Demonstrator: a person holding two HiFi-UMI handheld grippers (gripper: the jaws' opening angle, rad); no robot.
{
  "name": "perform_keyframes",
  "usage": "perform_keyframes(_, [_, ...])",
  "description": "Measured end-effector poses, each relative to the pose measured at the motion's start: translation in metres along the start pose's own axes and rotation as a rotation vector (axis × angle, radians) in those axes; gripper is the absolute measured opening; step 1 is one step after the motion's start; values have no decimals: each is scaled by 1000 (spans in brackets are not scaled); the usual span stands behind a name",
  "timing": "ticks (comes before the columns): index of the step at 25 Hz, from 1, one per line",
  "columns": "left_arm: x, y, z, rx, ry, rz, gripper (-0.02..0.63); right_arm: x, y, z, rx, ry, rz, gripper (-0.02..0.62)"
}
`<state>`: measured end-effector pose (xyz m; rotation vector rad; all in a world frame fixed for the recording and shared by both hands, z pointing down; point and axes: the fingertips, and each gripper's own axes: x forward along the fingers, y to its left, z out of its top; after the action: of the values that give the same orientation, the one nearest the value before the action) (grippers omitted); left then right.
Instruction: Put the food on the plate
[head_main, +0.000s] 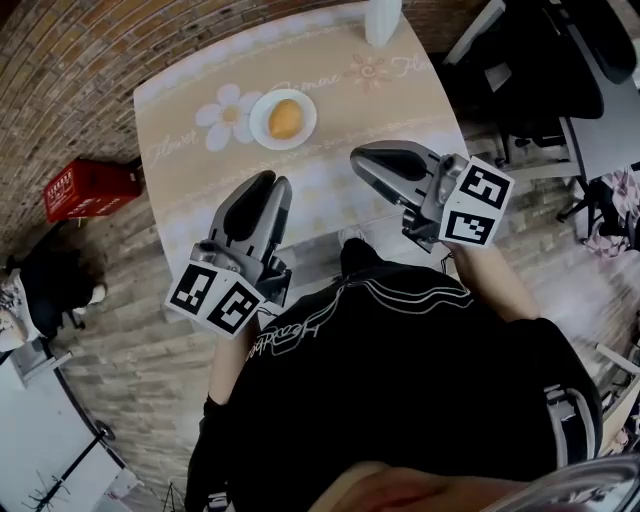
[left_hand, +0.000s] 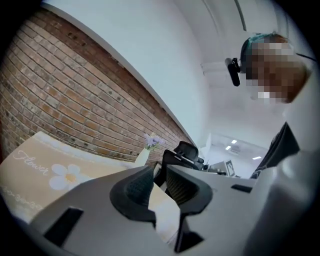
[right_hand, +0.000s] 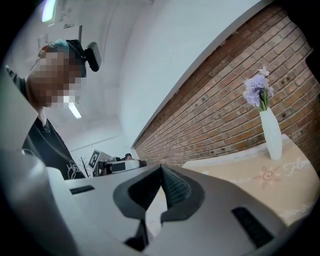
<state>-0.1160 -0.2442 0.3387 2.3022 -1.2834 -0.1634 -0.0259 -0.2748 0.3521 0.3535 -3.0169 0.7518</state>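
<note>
Closest in, saw a dark top filling the lower half of the head view. Beyond it, saw a pale flowered counter. Found the left hand-held gripper and the right hand-held gripper held over the counter's near edge, touching nothing. Found the left jaws a narrow slit apart with nothing between them. Found the right jaws pressed together at the tips, also empty.

Far ahead of the right hand-held gripper, noted a tall white vase at the far edge. Ahead of the left hand-held gripper and well apart from its tips, noted a white plate. Noted the orange food already lying in its middle.

Judged the task as good as done, with little left but to draw back. Could still have spoiled it by swinging the left hand-held gripper forward into the rim and sliding the plate. Rounded as the food looked, could have rolled it off with a jolt. Less likely, could have toppled the vase by reaching far forward with the right.
</note>
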Motion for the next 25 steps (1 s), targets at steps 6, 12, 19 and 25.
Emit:
perform_keyframes(6, [-19,-27,0,77,11,-48,20,0,36,2,-56,-6,37,-3])
perform_keyframes(12, [-25,-43,7,118,12,-60,14,-1,51,4,-74,-14,46,-3])
perform_keyframes(19, [-28,-47,7,86,19,-55,14,-6,57,8,-76,-25,41,-3])
perform_keyframes(25, [-29,-50,9,89,11,-48,14,-10,59,10,-81,-30,37,-3])
